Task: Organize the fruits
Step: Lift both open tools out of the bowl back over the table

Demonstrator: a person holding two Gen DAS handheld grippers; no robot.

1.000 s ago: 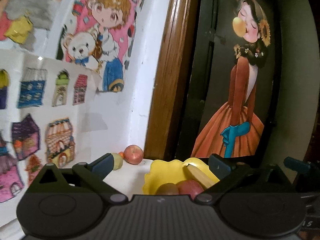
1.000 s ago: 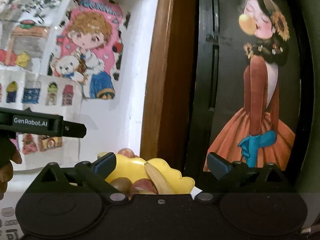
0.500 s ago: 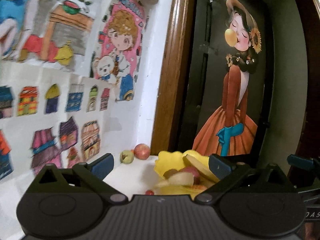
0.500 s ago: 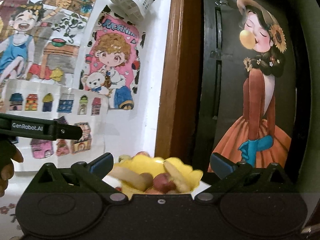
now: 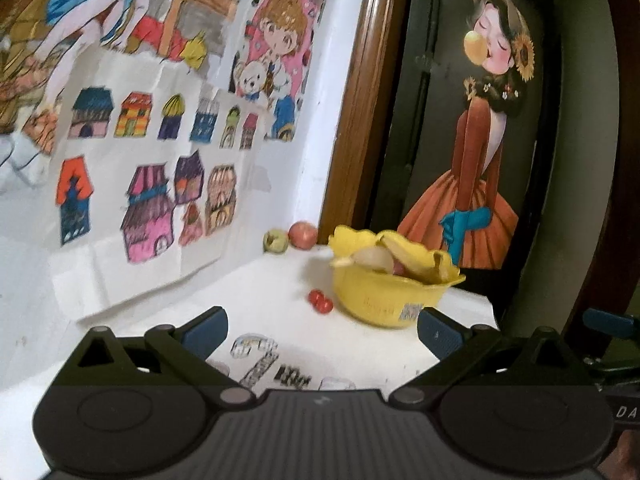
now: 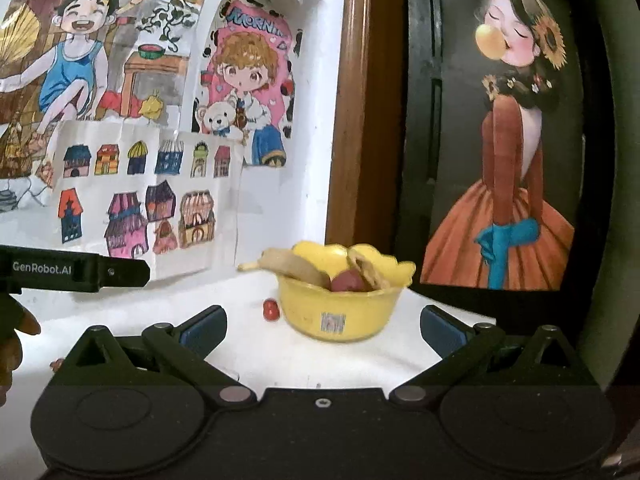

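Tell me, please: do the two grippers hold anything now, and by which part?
Nothing is held. The left gripper and right gripper are both open and empty, short of the yellow bowl.

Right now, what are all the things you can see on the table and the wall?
Bowl: one, yellow, wavy rim, on the white table near the back right corner.
Bananas: two or so, yellowish-brown, sticking out of the bowl.
Red fruit: one, in the bowl between the bananas.
Small red fruits: two, on the table beside the bowl's left side.
Apple: one, reddish, at the back corner by the wall.
Green fruit: one, next to the apple.
Table: one, white.
Drawings: several, colourful, taped on the white wall.
Picture of a girl: one, orange dress, dark background, behind the bowl.
Left gripper: one, black with blue pads, open.
Right gripper: one, same, open.
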